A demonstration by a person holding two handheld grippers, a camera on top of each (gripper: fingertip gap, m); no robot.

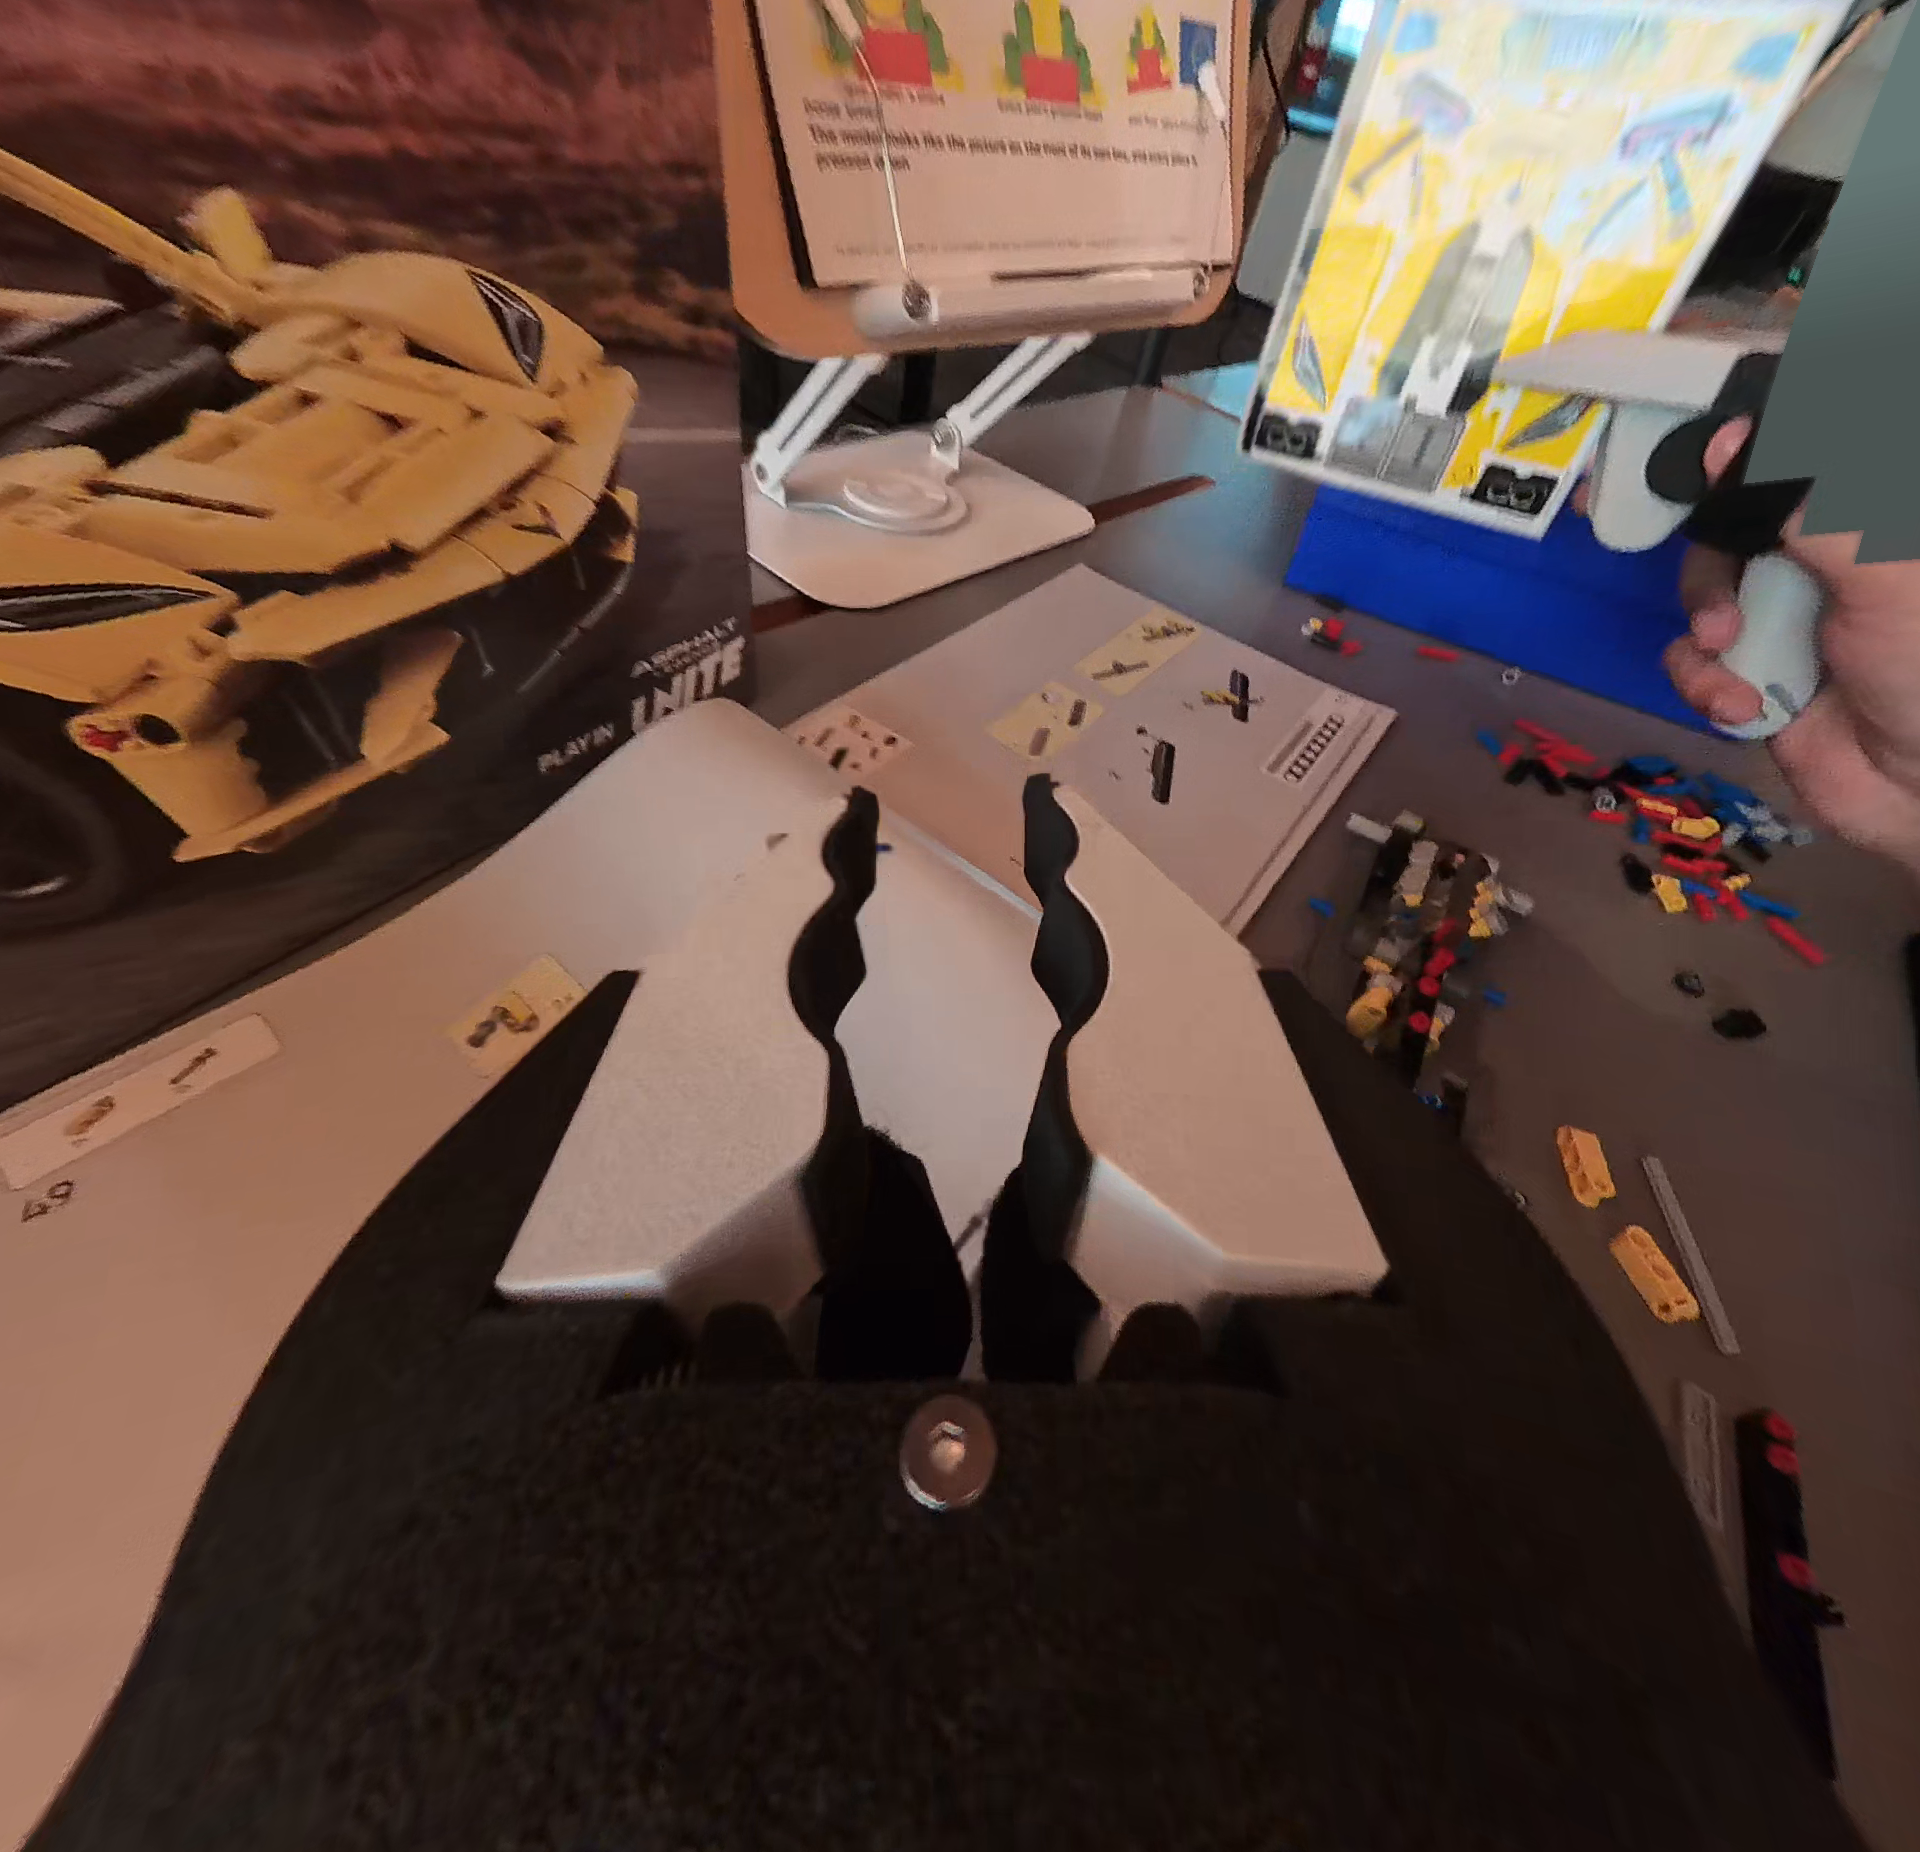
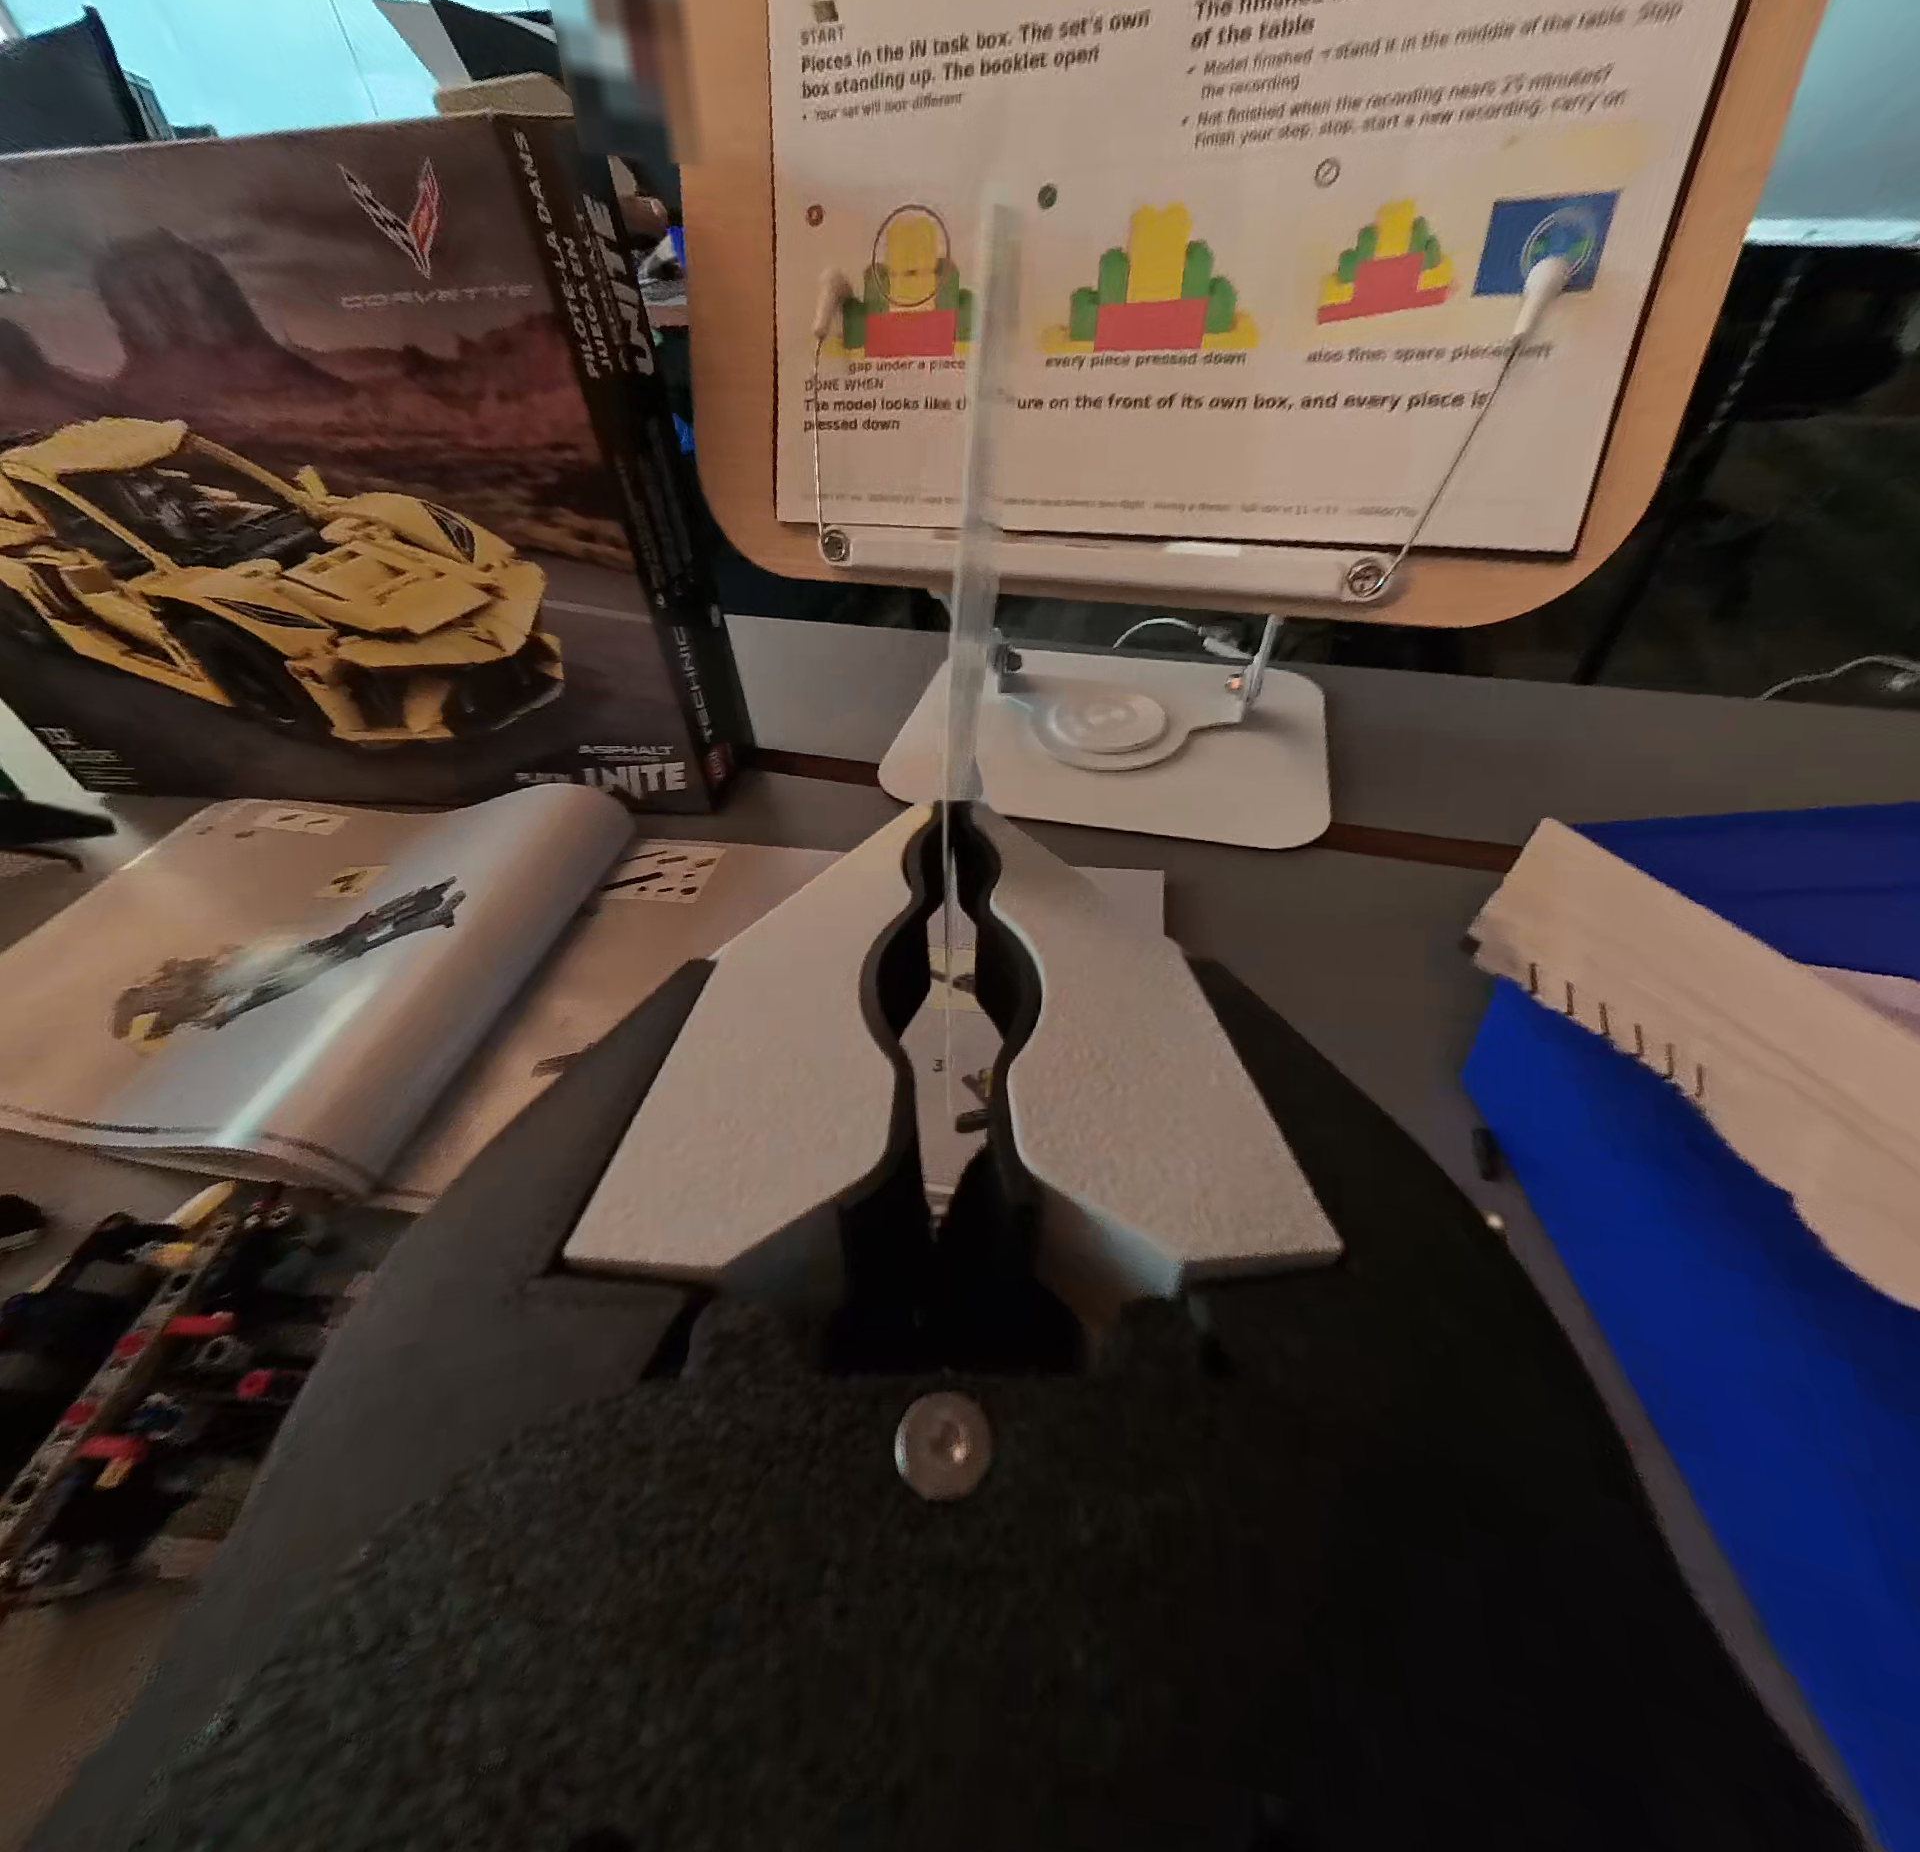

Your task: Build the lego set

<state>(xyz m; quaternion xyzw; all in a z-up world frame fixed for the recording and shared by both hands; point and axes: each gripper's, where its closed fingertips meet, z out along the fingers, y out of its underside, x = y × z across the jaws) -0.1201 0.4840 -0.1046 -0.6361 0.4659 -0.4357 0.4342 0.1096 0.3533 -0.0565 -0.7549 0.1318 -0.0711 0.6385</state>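
My left gripper point(image 1: 951, 805) is open and empty, hovering over the open instruction booklet point(image 1: 1091, 753). My right gripper point(image 2: 951, 826) is shut on a thin sticker sheet point(image 2: 977, 514), which shows edge-on in the right wrist view. In the left wrist view the right gripper point(image 1: 1558, 368) holds this yellow and blue printed sheet point(image 1: 1507, 223) up in the air at the right, with a hand point(image 1: 1829, 701) on its handle. A partly built black, grey and yellow chassis point(image 1: 1423, 950) lies right of the booklet and also shows in the right wrist view point(image 2: 135, 1387).
The set's box point(image 1: 312, 555) with a yellow car picture stands at the back left. A stand with a printed sheet point(image 1: 987, 140) is behind the booklet. A blue box point(image 2: 1714, 1283) sits at the right. Several loose pieces point(image 1: 1683, 836) and two yellow pieces point(image 1: 1652, 1272) lie scattered.
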